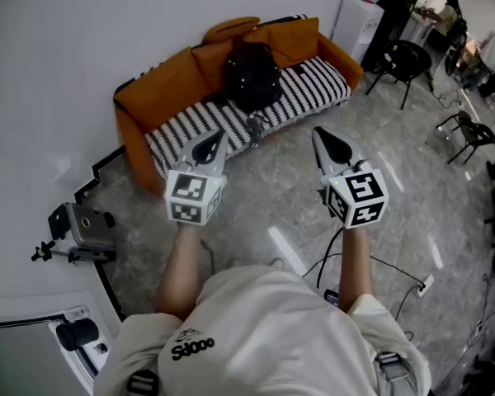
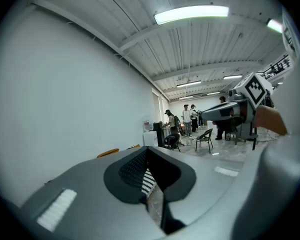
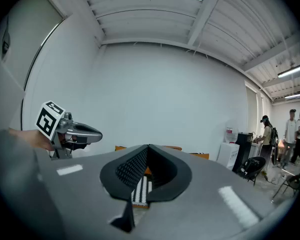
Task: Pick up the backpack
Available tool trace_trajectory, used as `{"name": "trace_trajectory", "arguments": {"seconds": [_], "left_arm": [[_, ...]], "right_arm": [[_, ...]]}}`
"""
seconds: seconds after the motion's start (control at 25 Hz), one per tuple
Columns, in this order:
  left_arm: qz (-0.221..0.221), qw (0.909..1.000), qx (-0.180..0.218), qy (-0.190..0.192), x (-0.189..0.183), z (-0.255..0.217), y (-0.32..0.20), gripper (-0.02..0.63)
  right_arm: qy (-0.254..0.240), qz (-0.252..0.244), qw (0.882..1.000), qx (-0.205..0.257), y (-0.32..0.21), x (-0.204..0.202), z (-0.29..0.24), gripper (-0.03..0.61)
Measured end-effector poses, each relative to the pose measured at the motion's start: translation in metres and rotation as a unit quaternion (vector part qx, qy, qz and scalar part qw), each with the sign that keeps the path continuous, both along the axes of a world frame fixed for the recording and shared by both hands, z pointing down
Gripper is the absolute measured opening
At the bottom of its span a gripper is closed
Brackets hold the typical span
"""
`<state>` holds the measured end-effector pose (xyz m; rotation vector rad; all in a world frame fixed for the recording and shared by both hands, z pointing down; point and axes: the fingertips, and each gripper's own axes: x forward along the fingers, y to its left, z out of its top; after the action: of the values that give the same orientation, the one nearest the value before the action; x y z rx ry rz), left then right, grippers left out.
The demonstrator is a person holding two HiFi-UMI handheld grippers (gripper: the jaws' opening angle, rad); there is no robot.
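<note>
while both grippers hang short of the sofa [image 1: 161,89], step judged: approach | left gripper [image 1: 209,145], right gripper [image 1: 327,143]: jaws closed, empty | backpack [image 1: 252,77]: upright on the sofa seat | next likely needs: advance, open jaws

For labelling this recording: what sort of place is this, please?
Likely an office or lab lounge area: an orange sofa with a black backpack on it, black chairs on a polished stone floor, and a tripod-mounted camera.
</note>
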<state>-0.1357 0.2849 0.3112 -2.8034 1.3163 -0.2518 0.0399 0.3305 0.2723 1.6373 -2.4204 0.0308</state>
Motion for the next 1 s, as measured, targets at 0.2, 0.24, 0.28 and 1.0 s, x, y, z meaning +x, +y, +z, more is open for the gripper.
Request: {"name": "trace_trajectory", "arguments": {"seconds": [0.2, 0.24, 0.28, 1.0], "left_arm": [[0.004, 1.0000, -0.002, -0.007, 0.009, 0.006, 0.003, 0.011], [0.004, 1.0000, -0.003, -0.008, 0.010, 0.007, 0.003, 0.011], [0.003, 1.0000, -0.004, -0.008, 0.011, 0.007, 0.003, 0.011], [-0.023, 0.9995, -0.017, -0.011, 0.052, 0.017, 0.003, 0.011]], "right_arm": [[-0.003, 0.004, 1.000, -0.001, 0.000, 0.007, 0.003, 0.002], [-0.005, 0.004, 1.000, -0.002, 0.001, 0.008, 0.003, 0.002], [-0.010, 0.004, 1.000, -0.003, 0.000, 0.009, 0.003, 0.002], [-0.058, -0.007, 0.998, -0.009, -0.004, 0.060, 0.014, 0.003]]}}
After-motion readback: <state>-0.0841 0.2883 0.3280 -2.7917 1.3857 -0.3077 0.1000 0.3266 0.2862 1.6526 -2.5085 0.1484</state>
